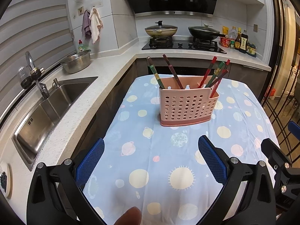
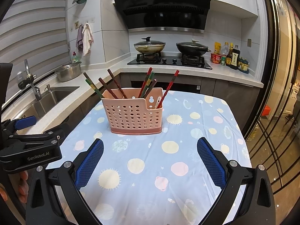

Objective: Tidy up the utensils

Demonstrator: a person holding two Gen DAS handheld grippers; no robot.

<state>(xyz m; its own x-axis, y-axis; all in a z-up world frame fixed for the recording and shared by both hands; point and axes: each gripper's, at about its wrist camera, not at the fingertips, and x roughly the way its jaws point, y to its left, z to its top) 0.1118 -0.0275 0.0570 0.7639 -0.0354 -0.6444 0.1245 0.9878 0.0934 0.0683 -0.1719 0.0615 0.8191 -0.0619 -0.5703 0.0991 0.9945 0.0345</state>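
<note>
Both claws hang released and empty over the near end of the bench: my left claw and right claw have blue pads spread wide, holding nothing. Straight ahead, mid-bench on the pale blue planet-print cloth, stands the pink perforated plastic utensil basket. Dark red and green lacquered chopsticks lean splayed in its compartments, some left, some right, one alone in the low right pocket, so I judge sorting is largely done. Nothing lies between claws and basket. Left, the steel sink and far stove stay well apart.
</note>
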